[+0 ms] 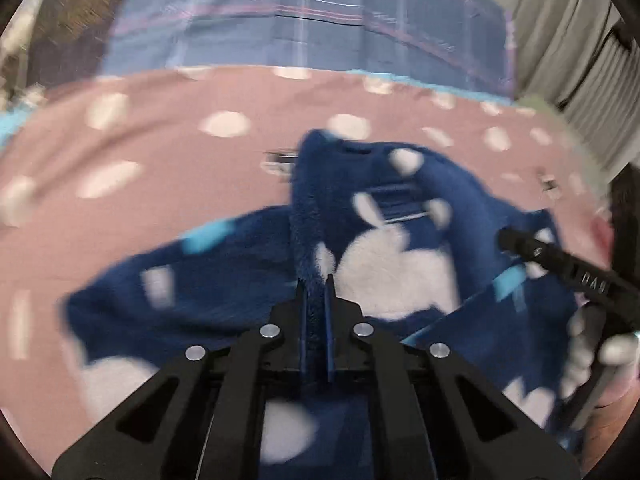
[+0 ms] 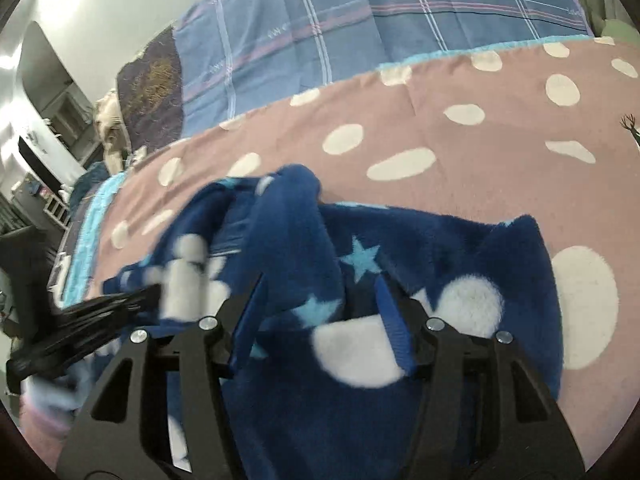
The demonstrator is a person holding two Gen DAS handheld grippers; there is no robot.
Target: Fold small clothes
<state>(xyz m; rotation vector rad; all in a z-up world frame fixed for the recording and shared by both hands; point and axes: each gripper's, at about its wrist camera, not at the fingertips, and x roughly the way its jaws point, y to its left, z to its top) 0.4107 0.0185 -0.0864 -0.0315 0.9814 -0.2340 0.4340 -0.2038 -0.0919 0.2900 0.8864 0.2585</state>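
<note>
Bedspread (image 2: 420, 128), dusty pink with white dots and a light-blue fleece edge, fills both views; landmark for all below. Beyond its far edge: blue plaid sheet (image 2: 360, 20). On the bedspread, near side: navy fleece garment (image 2: 440, 248), small, printed with white blobs and light-blue stars, lying rumpled, one fold raised into a ridge. Left wrist view blurred. Left gripper (image 1: 316, 284) over the garment's middle, jaws drawn together and pinching the raised ridge of fleece. Right gripper (image 2: 320, 292) at the garment's near edge, jaws about half apart with fleece lying between the blue pads; whether the pads press on it, cannot tell.
</note>
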